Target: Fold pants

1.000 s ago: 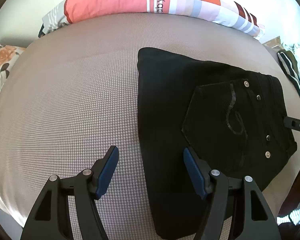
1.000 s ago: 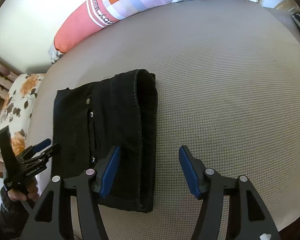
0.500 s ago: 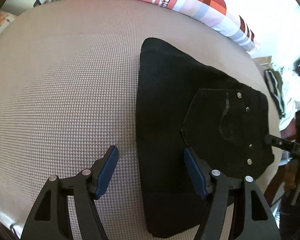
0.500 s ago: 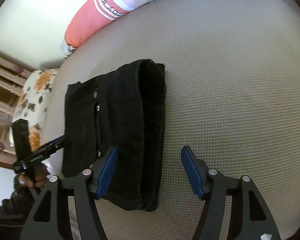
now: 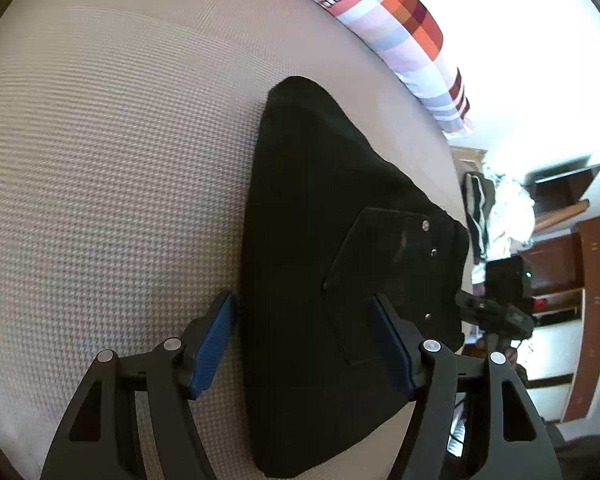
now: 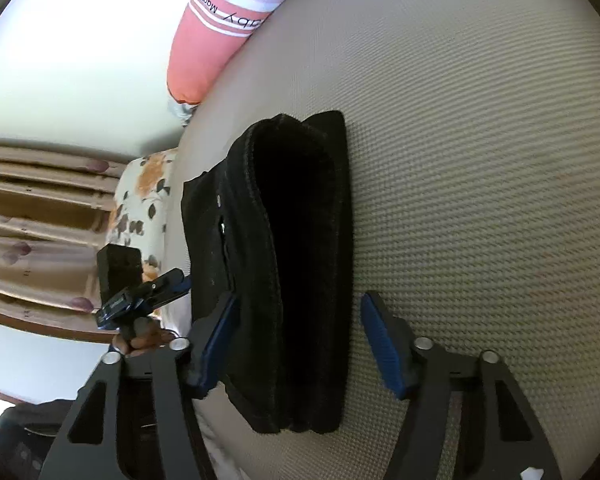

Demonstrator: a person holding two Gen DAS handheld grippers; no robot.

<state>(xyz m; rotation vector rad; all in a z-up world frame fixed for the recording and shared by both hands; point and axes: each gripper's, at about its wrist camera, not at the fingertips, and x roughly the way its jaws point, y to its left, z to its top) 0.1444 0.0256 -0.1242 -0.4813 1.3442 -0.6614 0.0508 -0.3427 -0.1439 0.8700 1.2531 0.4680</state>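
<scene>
The black pants lie folded into a thick rectangular bundle on the beige bed, back pocket with rivets facing up. In the right wrist view the bundle shows its stacked folded edges. My left gripper is open and empty, its jaws straddling the near part of the bundle from above. My right gripper is open and empty, over the near end of the bundle. The other gripper shows at the bundle's far side in each view.
A long pink and checked pillow lies along the far edge of the bed. A floral cushion sits beside the bed. A pile of clothes and wooden furniture stand past the bed's right side.
Both cameras have rolled and drawn back toward the bed's near edges. The bundle lies as before. Both grippers stay open.
</scene>
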